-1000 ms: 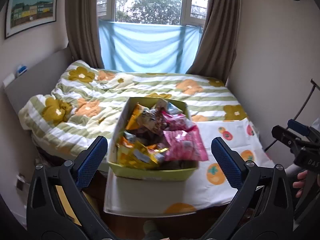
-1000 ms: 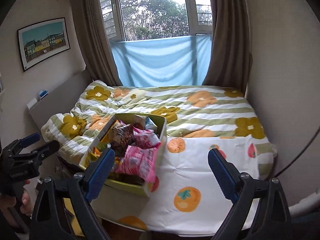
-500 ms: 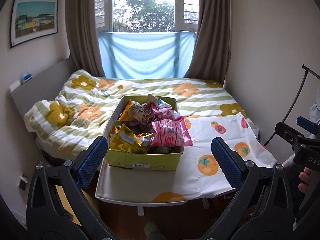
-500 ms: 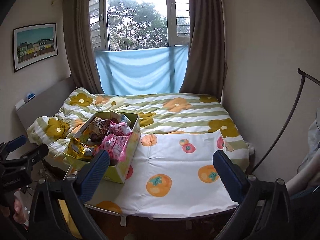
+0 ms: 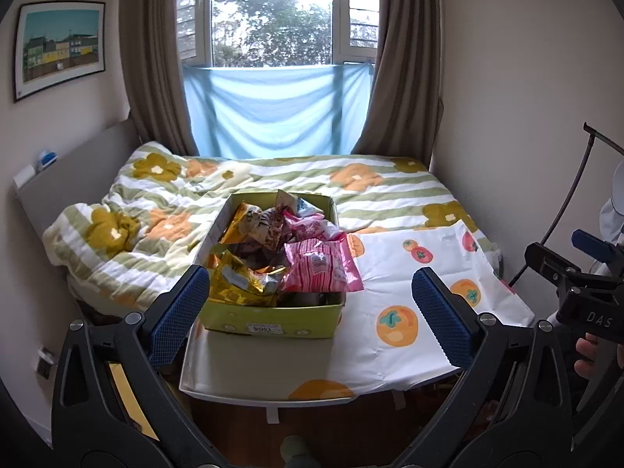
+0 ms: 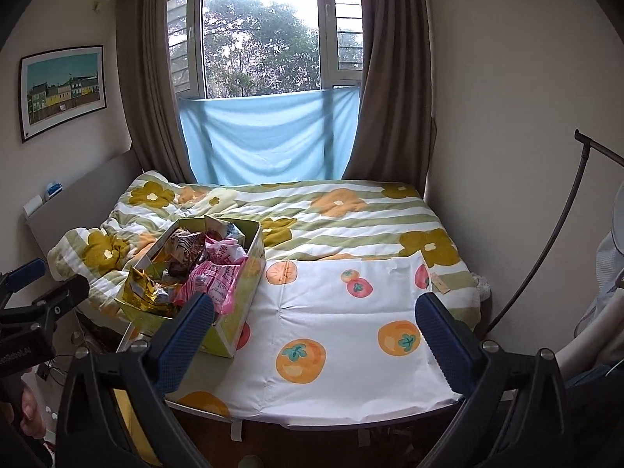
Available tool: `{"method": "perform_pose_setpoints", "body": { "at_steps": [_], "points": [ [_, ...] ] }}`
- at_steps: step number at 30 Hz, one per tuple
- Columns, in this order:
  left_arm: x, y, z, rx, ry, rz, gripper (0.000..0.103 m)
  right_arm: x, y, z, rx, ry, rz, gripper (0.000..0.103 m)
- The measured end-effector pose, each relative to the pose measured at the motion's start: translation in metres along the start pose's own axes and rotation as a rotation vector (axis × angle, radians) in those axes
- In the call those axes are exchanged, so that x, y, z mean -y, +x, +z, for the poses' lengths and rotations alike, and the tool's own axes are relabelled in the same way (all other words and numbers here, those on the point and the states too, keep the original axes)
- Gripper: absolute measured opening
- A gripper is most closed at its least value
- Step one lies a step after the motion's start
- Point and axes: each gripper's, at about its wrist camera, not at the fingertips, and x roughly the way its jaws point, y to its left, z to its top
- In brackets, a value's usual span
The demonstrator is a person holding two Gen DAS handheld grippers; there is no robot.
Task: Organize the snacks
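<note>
One green box (image 5: 273, 321) heaped with gold and pink snack packets (image 5: 318, 269) stands at the left of a fruit-print table (image 5: 394, 355) at the bed's (image 5: 273, 179) foot. Both the left hand-held gripper (image 5: 312, 312) and the right hand-held gripper (image 6: 316, 325) gape wide, empty. Only the right view shows the box's side wall.

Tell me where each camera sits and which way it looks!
Left wrist: sits on the left gripper, looking down at the green cardboard snack box on the fruit-print white cloth; its blue-padded fingers and the right gripper's hand show.
Right wrist: sits on the right gripper, facing the cloth, box at left; a hand shows.
Both share box, cloth, striped flowery quilt, window.
</note>
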Motion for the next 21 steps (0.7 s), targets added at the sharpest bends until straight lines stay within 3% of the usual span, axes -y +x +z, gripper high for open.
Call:
{"method": "perform_pose_setpoints", "body": {
  "at_steps": [21],
  "points": [
    [-0.0005,0.0091,0.001,-0.019,0.03,-0.002,0.103,0.0036,0.0028,-0.0005,-0.006,0.006,-0.033,0.103]
  ]
}}
